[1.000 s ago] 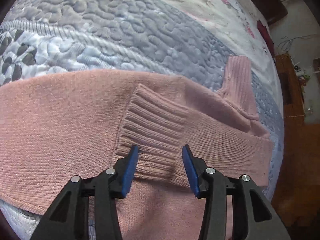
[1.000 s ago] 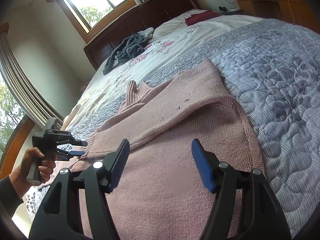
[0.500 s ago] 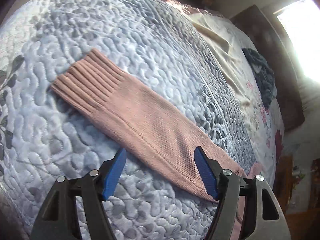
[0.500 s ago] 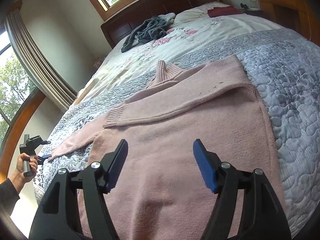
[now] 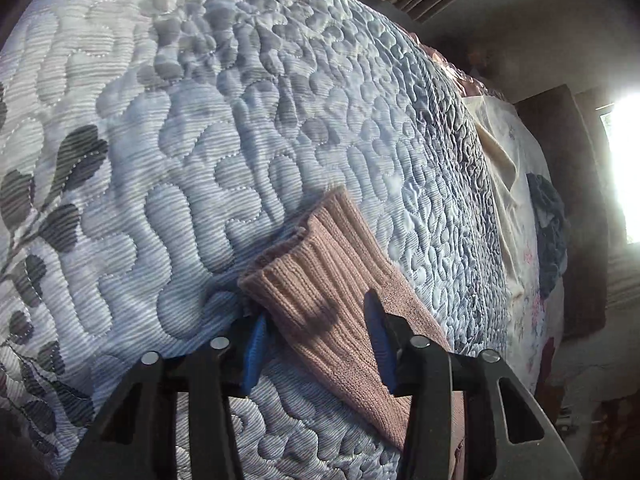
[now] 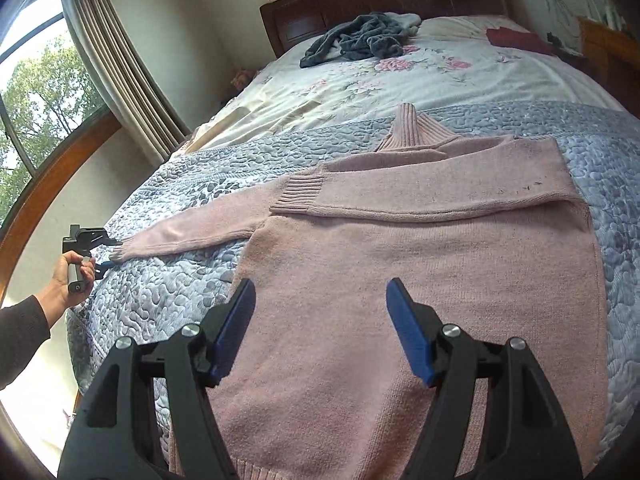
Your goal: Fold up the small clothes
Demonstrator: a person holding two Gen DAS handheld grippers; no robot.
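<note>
Your right gripper (image 6: 320,332) hangs over the lower body of the pink sweater (image 6: 420,288), its blue-padded fingers (image 6: 234,330) spread wide apart with nothing between them. The sweater lies flat on the grey quilted bedspread (image 6: 624,184), body nearest you, its ribbed turtleneck collar (image 6: 408,128) toward 12 o'clock. One sleeve is folded across the chest, its ribbed cuff (image 6: 298,196) ending near 11 o'clock of the body. The other sleeve (image 6: 192,232) stretches out over the quilt toward 9 o'clock, where your left hand (image 6: 70,276), in a dark sleeve, holds the left gripper (image 5: 316,330) at that sleeve's end.

In the left wrist view, the sleeve's ribbed cuff (image 5: 320,280) lies between the left fingers (image 5: 254,344), which are apart: the pad at 7 o'clock sits just beside the cuff's edge and the one at 5 o'clock rests on or just over the knit, not clamped. You cannot tell whether either pad truly touches. The cuff's open end points to 11 o'clock, slightly raised off the bedspread.

Farther off lies a floral sheet (image 6: 400,80), with a crumpled dark grey garment (image 6: 360,40) and a dark red item (image 6: 516,38) near the wooden headboard (image 6: 360,0). Curtains (image 6: 116,68) hang at 10 o'clock.
</note>
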